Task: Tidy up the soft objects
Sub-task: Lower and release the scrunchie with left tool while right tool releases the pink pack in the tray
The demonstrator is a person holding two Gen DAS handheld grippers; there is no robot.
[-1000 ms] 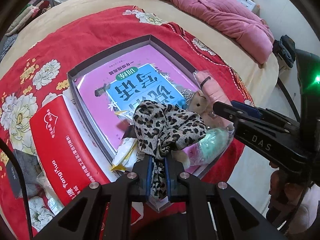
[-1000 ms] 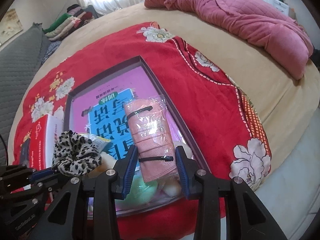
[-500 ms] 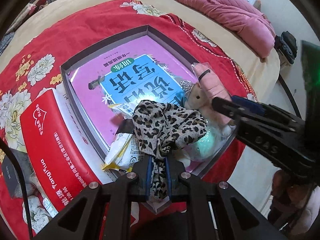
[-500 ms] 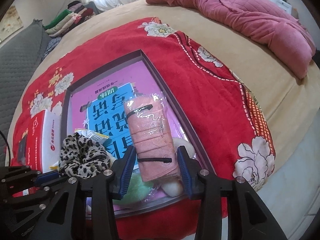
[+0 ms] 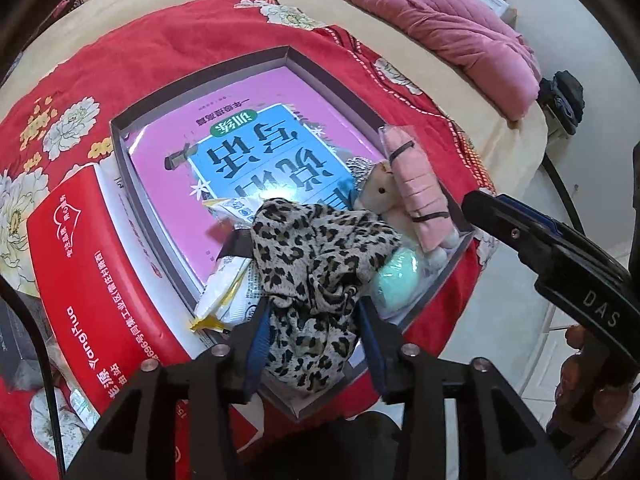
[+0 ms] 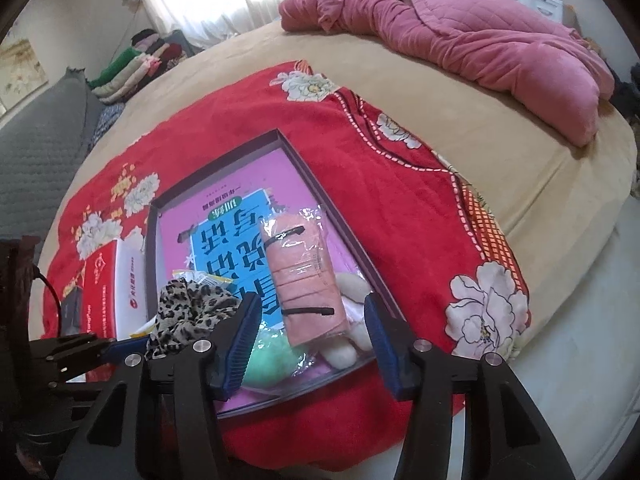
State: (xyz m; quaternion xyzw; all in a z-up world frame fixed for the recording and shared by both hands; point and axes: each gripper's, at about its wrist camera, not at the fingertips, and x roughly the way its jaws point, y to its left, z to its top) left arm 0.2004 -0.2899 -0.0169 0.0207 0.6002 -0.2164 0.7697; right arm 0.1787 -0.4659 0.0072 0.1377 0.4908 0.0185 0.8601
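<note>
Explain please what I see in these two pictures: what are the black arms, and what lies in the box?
No robot here: a person holds hand tongs, each carrying a camera looking along its fingers. One picture is from the left tongs, one from the right tongs. On a red flowered blanket stands a shallow box holding a pink book, a leopard-print cloth, a packed pink mask, a small plush toy. Both tongs are opening; the cloth lies between the left fingers, the mask between the right, neither pressed.

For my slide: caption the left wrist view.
Left claw opening around leopard-print scrunchie over the grey box.
</note>
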